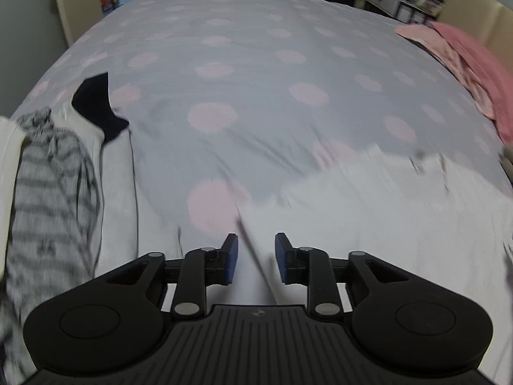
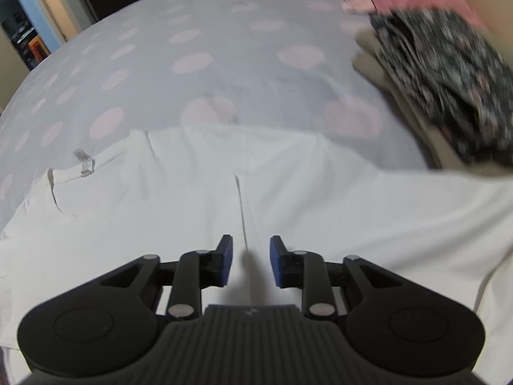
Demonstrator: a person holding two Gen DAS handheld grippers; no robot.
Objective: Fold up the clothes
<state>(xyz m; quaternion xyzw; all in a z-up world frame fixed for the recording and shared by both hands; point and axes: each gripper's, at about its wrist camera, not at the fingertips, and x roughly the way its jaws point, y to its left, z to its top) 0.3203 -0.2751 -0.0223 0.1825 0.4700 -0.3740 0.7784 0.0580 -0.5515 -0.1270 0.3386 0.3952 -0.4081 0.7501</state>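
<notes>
A white garment (image 2: pixel 192 192) lies spread across the near part of a grey bed cover with pink dots (image 2: pixel 224 48); it looks like trousers, with a pocket and belt loop at the left. The same white garment (image 1: pixel 384 218) fills the lower right of the left wrist view, blurred by motion. My left gripper (image 1: pixel 256 258) hangs open just above a crease in the cloth, nothing between its blue pads. My right gripper (image 2: pixel 248 261) is also open, over a seam running down the garment's middle.
A grey striped garment (image 1: pixel 48 192) and a dark sock (image 1: pixel 99 106) lie at the bed's left edge. Pink clothes (image 1: pixel 474 73) are piled at the far right. A dark floral garment (image 2: pixel 449 80) on beige cloth sits at the right. Shelves and a doorway stand beyond the bed.
</notes>
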